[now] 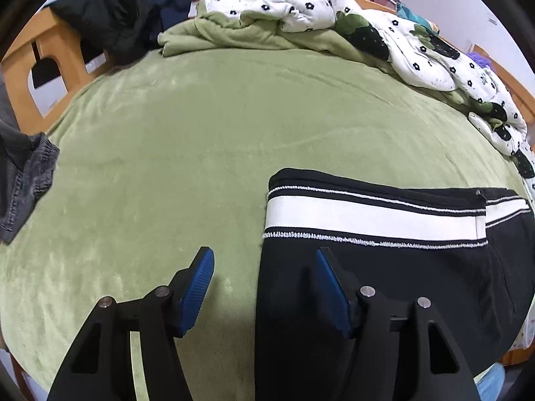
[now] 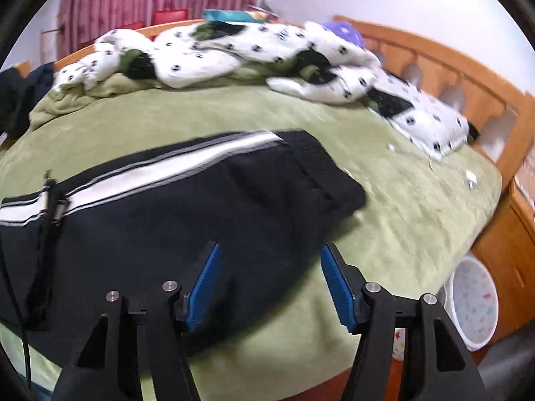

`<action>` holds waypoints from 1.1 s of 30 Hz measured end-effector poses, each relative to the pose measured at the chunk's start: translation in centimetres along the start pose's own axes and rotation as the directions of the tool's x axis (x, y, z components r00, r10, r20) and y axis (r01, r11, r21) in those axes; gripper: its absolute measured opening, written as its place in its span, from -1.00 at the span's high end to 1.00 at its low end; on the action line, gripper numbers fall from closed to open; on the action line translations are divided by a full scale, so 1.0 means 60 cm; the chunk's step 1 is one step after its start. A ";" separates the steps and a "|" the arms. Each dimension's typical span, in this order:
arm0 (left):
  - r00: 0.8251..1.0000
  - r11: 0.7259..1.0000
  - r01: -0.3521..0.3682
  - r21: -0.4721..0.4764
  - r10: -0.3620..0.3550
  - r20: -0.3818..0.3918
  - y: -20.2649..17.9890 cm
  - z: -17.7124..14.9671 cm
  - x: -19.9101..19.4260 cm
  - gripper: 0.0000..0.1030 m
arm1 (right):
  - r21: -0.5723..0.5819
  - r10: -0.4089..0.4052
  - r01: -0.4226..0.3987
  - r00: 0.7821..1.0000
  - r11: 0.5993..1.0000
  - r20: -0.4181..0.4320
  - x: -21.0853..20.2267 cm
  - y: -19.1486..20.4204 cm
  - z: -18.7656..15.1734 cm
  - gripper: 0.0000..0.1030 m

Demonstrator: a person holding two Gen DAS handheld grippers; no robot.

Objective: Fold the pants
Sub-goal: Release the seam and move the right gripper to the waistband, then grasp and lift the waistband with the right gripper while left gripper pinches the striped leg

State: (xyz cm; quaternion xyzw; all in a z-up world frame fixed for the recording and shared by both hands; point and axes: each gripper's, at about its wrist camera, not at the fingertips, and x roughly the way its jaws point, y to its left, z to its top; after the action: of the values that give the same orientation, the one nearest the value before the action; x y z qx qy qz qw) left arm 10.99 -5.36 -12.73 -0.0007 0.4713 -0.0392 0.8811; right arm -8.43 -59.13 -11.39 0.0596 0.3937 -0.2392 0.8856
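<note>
Black pants with a white side stripe (image 1: 384, 267) lie folded on the green bed cover, at the right in the left wrist view and at the centre left in the right wrist view (image 2: 174, 207). My left gripper (image 1: 264, 264) is open and empty, straddling the pants' left edge just above it. My right gripper (image 2: 271, 260) is open and empty, over the pants' right lower edge. The pants' zipper pull and drawstring (image 2: 50, 193) show at the left.
A green bed cover (image 1: 200, 140) spreads over the bed. A white flowered quilt (image 1: 418, 43) is heaped at the far side. Dark clothes (image 1: 110, 16) hang on the wooden bed frame, grey jeans (image 1: 23, 180) lie at the left. A white basin (image 2: 474, 300) stands on the floor.
</note>
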 end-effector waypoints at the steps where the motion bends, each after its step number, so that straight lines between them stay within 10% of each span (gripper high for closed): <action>1: 1.000 1.000 0.009 -0.007 -0.009 -0.002 0.001 0.002 0.004 -0.18 | 0.023 0.008 -0.008 1.000 1.000 -0.010 0.007 -0.013 -0.001 -0.14; 8: 0.986 0.985 0.164 -0.046 -0.165 -0.017 0.020 -0.006 0.020 -0.37 | 0.160 0.031 -0.029 0.999 0.987 -0.010 0.046 -0.089 -0.008 -0.35; 33: 0.987 0.992 0.120 0.033 -0.116 -0.108 0.005 -0.016 0.097 -0.46 | 0.295 0.223 -0.196 0.973 0.935 -0.061 0.206 -0.068 0.049 -0.34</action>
State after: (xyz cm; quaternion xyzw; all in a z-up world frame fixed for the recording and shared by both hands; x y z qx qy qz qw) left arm 13.45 -5.46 -18.08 -0.0092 0.5155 -0.1003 0.8510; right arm -1.25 -68.23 -18.04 0.2401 0.3875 -0.1950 0.8685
